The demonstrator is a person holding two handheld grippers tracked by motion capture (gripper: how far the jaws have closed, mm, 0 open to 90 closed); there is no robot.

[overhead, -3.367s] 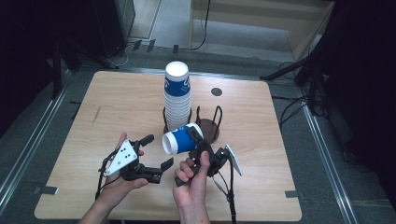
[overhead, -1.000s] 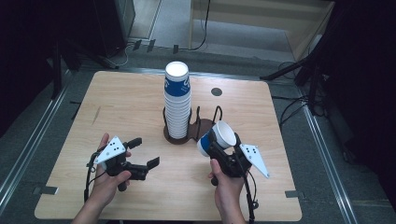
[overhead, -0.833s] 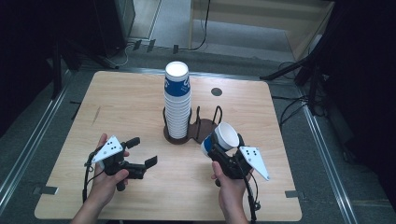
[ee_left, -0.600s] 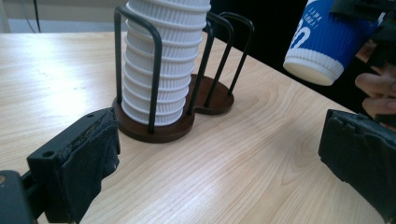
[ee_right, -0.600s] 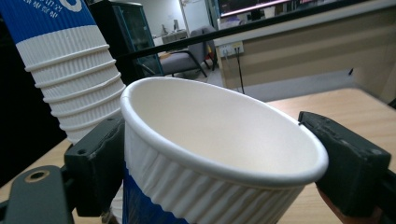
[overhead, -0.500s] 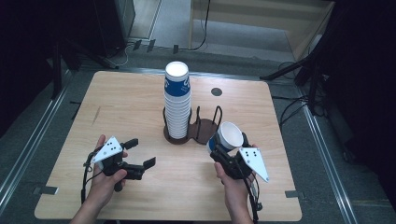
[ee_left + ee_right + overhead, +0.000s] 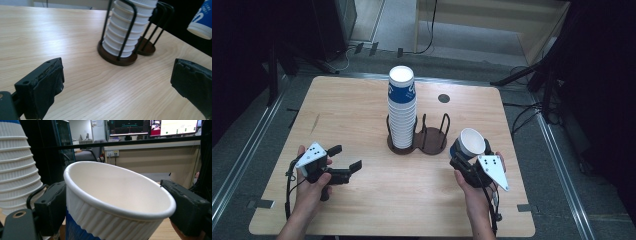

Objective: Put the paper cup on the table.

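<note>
Wooden tabletop (image 7: 362, 120), dark floor around. Your right gripper (image 7: 468, 159) grasps paper cup (image 7: 468, 144) by its sides: white ribbed wall, blue band lower down, rolled rim, white inside, mouth tilted up. Cup off tabletop, just right of wire cup holder (image 7: 431, 135). Cup stack (image 7: 401, 112) stands in holder's left ring. Your left gripper (image 7: 346, 159) released, jaws wide, nothing between.

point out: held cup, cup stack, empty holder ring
held cup (image 7: 472, 141), high view, inside of its open mouth, between the right gripper (image 7: 468, 159) jaws.
cup stack (image 7: 402, 107), high view, ribbed side of the stack.
empty holder ring (image 7: 432, 141), high view, dark round base.
</note>
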